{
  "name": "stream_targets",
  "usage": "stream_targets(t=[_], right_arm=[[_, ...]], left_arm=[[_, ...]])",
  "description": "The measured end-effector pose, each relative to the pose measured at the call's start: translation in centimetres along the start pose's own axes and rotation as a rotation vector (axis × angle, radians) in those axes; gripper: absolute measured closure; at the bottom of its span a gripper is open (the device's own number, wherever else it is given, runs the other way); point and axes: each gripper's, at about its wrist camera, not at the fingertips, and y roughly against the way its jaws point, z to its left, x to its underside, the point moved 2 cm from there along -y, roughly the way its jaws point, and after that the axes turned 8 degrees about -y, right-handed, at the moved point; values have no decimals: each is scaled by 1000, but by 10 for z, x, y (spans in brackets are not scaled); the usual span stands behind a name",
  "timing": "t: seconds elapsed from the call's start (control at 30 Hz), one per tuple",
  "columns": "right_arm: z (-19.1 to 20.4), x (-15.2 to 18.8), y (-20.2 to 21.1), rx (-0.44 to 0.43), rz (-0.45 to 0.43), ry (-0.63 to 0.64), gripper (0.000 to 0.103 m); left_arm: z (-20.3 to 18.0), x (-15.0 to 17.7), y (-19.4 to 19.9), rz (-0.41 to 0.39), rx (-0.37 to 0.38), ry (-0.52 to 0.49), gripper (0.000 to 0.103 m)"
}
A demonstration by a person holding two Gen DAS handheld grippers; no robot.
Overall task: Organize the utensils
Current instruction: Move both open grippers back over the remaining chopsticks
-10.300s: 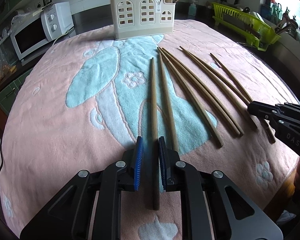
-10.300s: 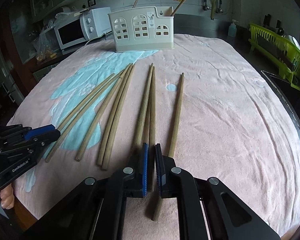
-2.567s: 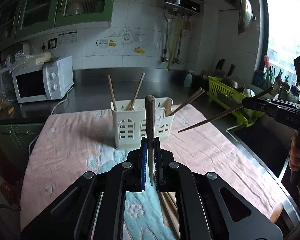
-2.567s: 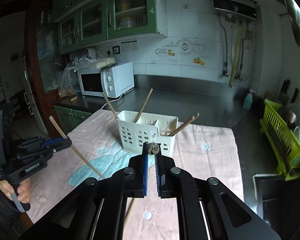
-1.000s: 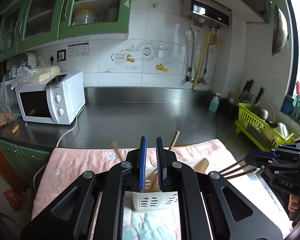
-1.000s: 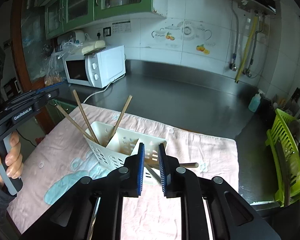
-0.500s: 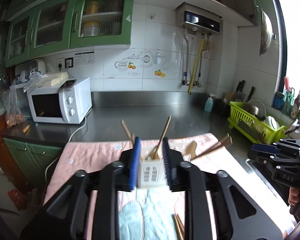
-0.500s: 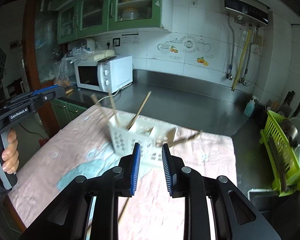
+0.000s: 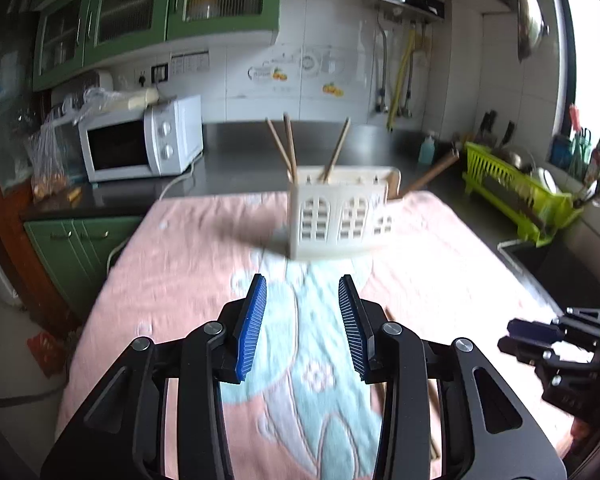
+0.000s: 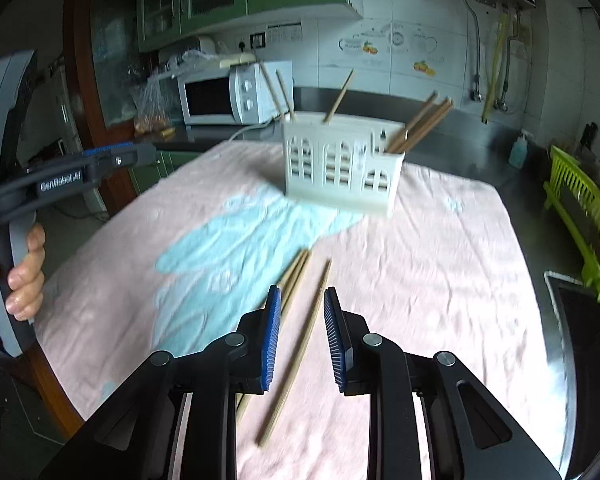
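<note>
- Left hand-held gripper (image 9: 302, 328) has its blue pads (image 9: 252, 326) spread wide with nothing between them, way wider than half a second ago, when they only framed the holder. Ten seconds back it was closing round a chopstick lying on the towel.
- It hangs above the pink and teal towel (image 9: 188, 264) that covers the bench, touching nothing. In the right wrist view the person's hand (image 10: 20, 276) grips its handle at the far left.
- Both views have tipped downward since the last frame, so much more towel shows now.
- White utensil holder (image 9: 340, 220) stands upright at the far end of the towel. Two chopsticks lean out of its left compartment and one out of the middle, and three chopsticks (image 10: 420, 124) fan out of the right one. Only two sticks were in it at the start.
- Loose chopsticks (image 10: 300, 320) left on the towel: three that I can count in the right wrist view, down from eight. One runs under the gap of the right tool, and two lie together just left of it.
- Right hand-held gripper (image 10: 300, 336) is parted too, a bit less than the left one, carrying nothing and hovering just over those sticks. Whether a pad touches one, I can't tell.
</note>
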Motion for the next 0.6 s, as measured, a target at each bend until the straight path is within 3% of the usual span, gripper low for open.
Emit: stream_targets(t=[0.1, 0.33, 0.6], right_arm=[[-1, 30, -11, 3, 43, -44, 81], [-7, 71, -34, -20, 117, -141, 82], [-6, 74, -54, -10, 130, -173, 84]], left_arm=[[-1, 19, 1, 15, -1, 15, 52], [-6, 48, -3, 60, 8, 42, 52], [-9, 70, -10, 106, 12, 57, 52]])
